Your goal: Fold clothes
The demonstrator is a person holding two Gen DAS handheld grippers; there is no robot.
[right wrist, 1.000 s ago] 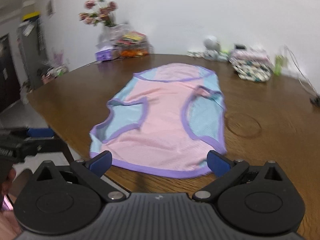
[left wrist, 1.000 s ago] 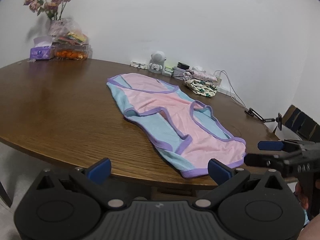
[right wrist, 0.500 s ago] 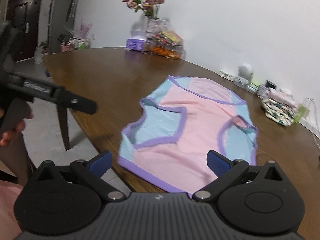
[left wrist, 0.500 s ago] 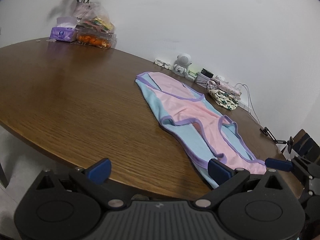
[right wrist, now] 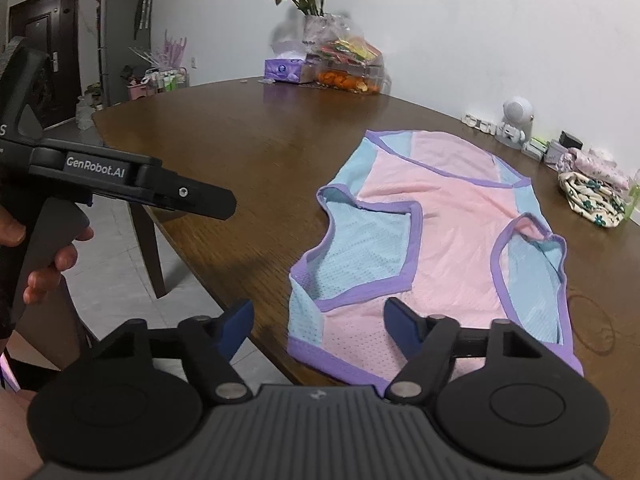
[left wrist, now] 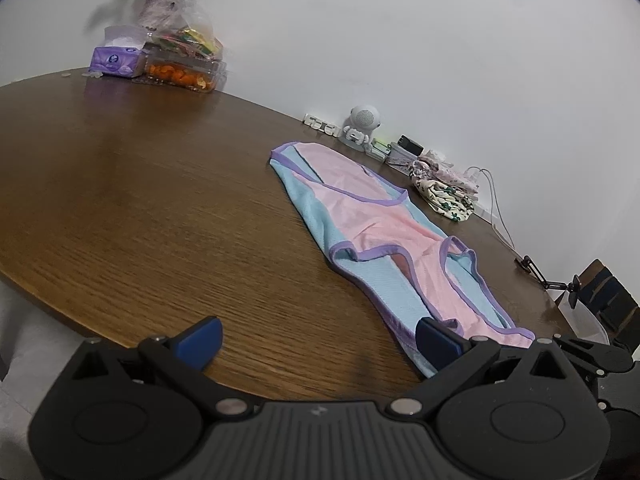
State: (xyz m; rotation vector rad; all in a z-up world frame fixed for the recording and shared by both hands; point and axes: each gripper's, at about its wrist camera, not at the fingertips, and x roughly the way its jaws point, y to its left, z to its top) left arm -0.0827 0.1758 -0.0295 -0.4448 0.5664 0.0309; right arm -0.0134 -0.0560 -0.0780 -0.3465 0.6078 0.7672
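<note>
Pink and blue tank top flat on the wooden table, both grippers at its near hem.

At far left of the right wrist view a hand [right wrist: 40, 264] holds the left gripper [left wrist: 318, 340], jaws spread wide over bare wood with nothing between them. Next, the right gripper [right wrist: 318, 326] hangs at the table [right wrist: 248, 152] edge; its jaws have just been closing, now partly apart, straddling the hem corner of the tank top [right wrist: 452, 224] without pinching it. The garment, trimmed in purple, lies spread on the table's near side. Behind stand a tissue box [right wrist: 283, 70], a flower vase [right wrist: 320, 26] and snack container [right wrist: 348, 78]; further right a small white robot figure [right wrist: 516, 122] and folded floral cloth [right wrist: 592, 196].
</note>
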